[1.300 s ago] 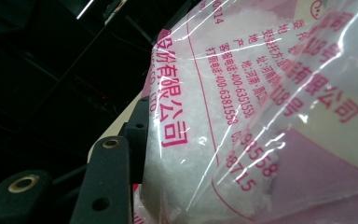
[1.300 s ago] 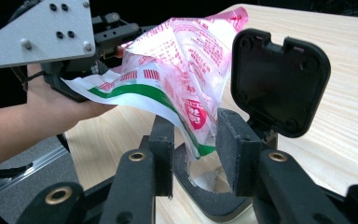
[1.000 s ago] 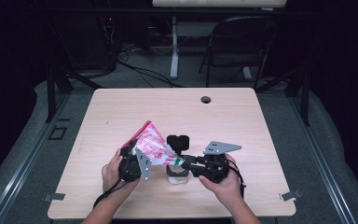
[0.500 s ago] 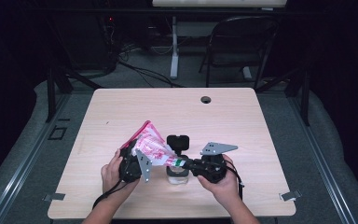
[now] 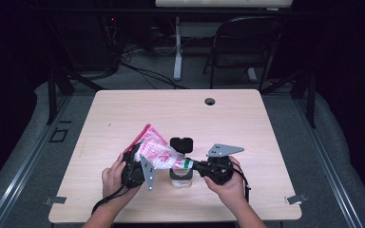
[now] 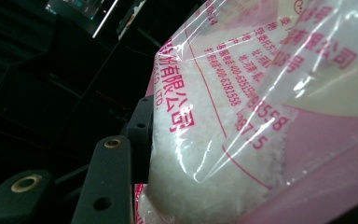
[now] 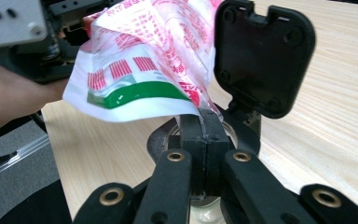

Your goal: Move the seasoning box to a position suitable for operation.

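Dark floor, cables and a black folding chair [image 5: 243, 45] sit behind my pale wooden table [image 5: 123, 114], which has a small round hole [image 5: 210, 101] near its far edge. Near the front edge, the clear plastic bag of white crystals with pink and red print [image 5: 156, 153] leans tilted between my two tools, its lower corner over a small clear glass jar [image 5: 181, 176] whose black flip lid [image 5: 181, 144] stands open.

Against a second ago, hands, bag and jar lie as they did; what differs is my right gripper [image 7: 206, 128], whose jaws have just been closing and now pinch the bag's bottom corner flat between them.

My left gripper [image 5: 135, 168] clamps the bag's fat upper part, jaws about halfway apart around it. From the left gripper view I see the crystals [image 6: 205, 154] pressed against the film, which the high view cannot resolve. From the right gripper view a green stripe [image 7: 135, 98] on the bag and the jar's rim beneath the jaws come clear.

Printed on the bag I read Chinese characters, "CO.,LTD." and "400-6381558".
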A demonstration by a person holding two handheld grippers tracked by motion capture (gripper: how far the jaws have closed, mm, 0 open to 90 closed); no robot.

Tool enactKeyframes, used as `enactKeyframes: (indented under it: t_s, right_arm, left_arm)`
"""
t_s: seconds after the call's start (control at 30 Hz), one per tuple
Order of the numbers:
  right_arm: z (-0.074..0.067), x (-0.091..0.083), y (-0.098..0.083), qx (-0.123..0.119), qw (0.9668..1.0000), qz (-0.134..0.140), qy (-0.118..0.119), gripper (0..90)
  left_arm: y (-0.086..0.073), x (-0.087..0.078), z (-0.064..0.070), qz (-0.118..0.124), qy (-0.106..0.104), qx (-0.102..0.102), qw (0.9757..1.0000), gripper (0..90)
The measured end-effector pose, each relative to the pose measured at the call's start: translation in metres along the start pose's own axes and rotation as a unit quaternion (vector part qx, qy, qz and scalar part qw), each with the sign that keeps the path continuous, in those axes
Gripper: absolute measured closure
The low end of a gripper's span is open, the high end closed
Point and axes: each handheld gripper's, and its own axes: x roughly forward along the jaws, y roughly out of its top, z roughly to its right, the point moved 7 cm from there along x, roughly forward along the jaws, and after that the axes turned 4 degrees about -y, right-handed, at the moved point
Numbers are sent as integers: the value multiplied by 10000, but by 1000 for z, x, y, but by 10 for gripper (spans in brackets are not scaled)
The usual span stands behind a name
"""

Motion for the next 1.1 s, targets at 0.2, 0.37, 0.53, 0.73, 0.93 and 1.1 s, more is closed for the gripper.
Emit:
enactKeyframes:
  t_s: [0.2, 0.37, 0.53, 0.73, 0.93, 1.1]
  right_arm:
    - [4, 1, -1, 49, 10000, -21, -14, 900]
    - [6, 2, -1, 70, 10000, -11, -2, 900]
    - [7, 2, -1, 66, 10000, -14, -5, 900]
    - [9, 2, -1, 94, 10000, -8, -19, 900]
    - [10, 2, -1, 166, 9999, 13, 31, 900]
    - [9, 2, -1, 232, 9996, 31, 135, 900]
  left_arm:
    - [0, -2, 2, -1, -8, 140, 9999, 586]
    - [0, -3, 1, 42, -14, 221, 9997, 592]
    - [1, -6, 0, 90, 47, 381, 9992, 594]
    - [3, -9, -1, 89, 119, 587, 9982, 597]
    - [5, -12, -1, 91, 233, 691, 9973, 599]
    - [6, -13, -3, 84, 338, 732, 9967, 602]
